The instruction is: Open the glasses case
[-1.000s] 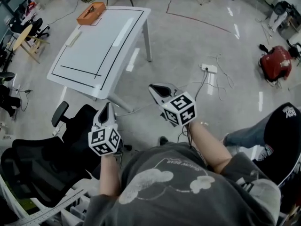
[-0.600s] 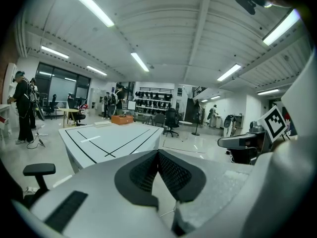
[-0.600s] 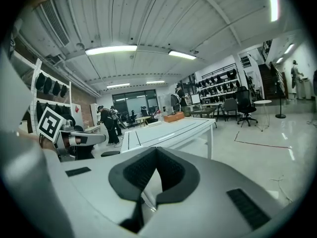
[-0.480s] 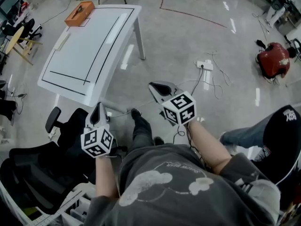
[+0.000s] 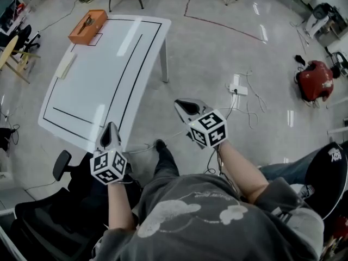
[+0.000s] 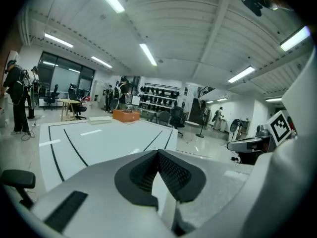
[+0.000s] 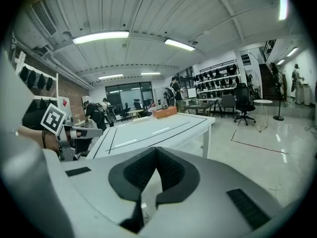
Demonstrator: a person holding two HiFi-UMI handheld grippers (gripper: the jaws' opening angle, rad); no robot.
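An orange open-topped box (image 5: 87, 26) with a dark item in it stands at the far corner of the white table (image 5: 103, 86); it also shows in the left gripper view (image 6: 125, 115) and the right gripper view (image 7: 164, 112). No glasses case can be made out at this distance. My left gripper (image 5: 110, 128) hangs at the table's near edge, jaws shut and empty (image 6: 158, 153). My right gripper (image 5: 182, 105) is over the floor to the table's right, also shut with nothing in it (image 7: 156, 151). Both are far from the box.
A flat white slab (image 5: 65, 65) lies at the table's left edge. A black office chair (image 5: 62, 165) stands at lower left. A power strip with cables (image 5: 237, 88) and a red object (image 5: 315, 75) lie on the floor. Another person's leg (image 5: 285, 167) is at right.
Both grippers have travelled forward with the person toward the table. The left one has gone from over the black chair to the table's near edge. Both stay shut.
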